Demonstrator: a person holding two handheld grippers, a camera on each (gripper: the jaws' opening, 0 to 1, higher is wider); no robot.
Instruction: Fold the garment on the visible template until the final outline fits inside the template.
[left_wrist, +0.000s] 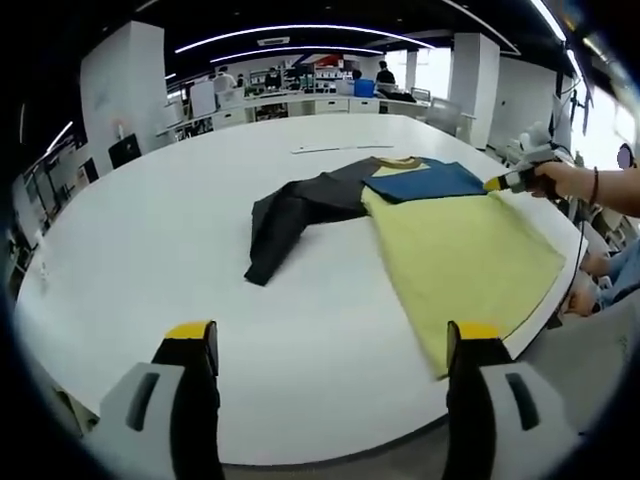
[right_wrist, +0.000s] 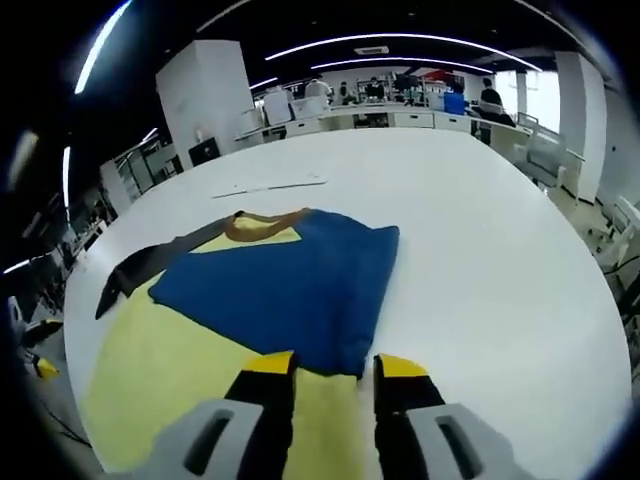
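Observation:
The garment lies on the white table: a yellow body, a blue sleeve folded across its top, and a dark grey sleeve stretched out to the left. My left gripper hovers over the table's near edge, well short of the garment, with its jaws wide open and nothing between them. A hand holds my right gripper at the blue sleeve's right end. In the right gripper view the right gripper sits at the blue sleeve, its jaws narrowly apart with fabric showing in the gap over the yellow body.
A thin pale strip lies on the table beyond the collar. The person's arm reaches in along the right table edge. Desks, chairs and people stand far behind the table. Bare tabletop spreads beside the garment.

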